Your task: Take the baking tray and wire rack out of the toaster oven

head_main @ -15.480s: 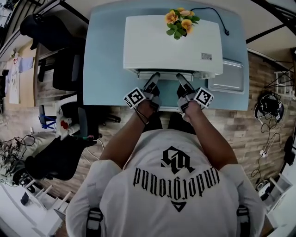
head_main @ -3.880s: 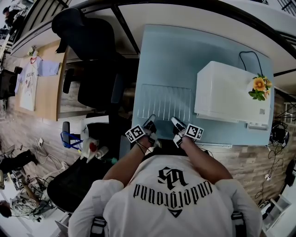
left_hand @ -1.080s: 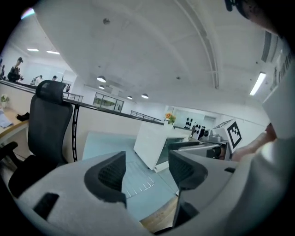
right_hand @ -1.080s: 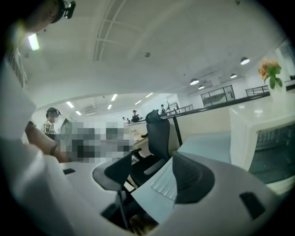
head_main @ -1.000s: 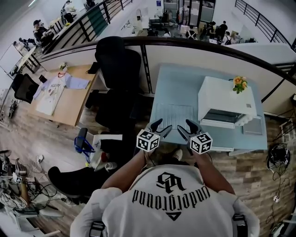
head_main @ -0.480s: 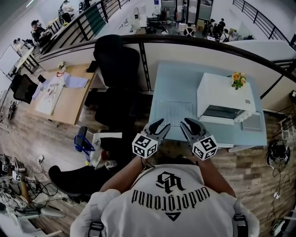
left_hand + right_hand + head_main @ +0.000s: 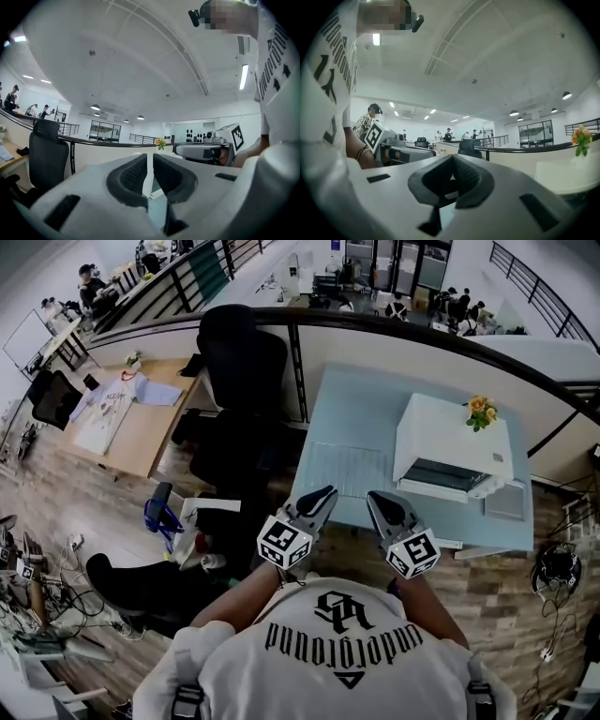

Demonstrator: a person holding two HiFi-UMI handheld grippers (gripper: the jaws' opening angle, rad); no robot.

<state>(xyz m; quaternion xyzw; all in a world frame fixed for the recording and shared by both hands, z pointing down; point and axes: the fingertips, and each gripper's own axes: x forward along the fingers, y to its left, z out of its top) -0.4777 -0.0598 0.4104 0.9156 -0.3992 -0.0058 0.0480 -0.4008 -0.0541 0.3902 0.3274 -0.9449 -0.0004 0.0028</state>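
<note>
The white toaster oven (image 7: 459,432) stands on the pale blue table (image 7: 347,409) with its door down. On the table left of it, the wire rack (image 7: 352,470) lies flat. A grey baking tray (image 7: 506,501) rests at the oven's right. Both grippers are raised above the table's near edge, level and side by side. My left gripper (image 7: 323,493) (image 7: 150,161) has just been closing to a thin slit, with nothing between the pads. My right gripper (image 7: 375,498) (image 7: 452,164) has just been closing too; its tips meet and hold nothing.
Orange flowers (image 7: 479,412) sit on the oven's top. A black office chair (image 7: 239,362) stands left of the table, by a wooden desk (image 7: 122,418) with a shirt on it. A dark railing (image 7: 394,329) runs behind the table. Clutter and cables lie on the floor at left.
Both grippers have risen from the table edge towards the camera. Their jaws, wide apart a second ago, have closed. Rack, tray and oven stay where they were.
</note>
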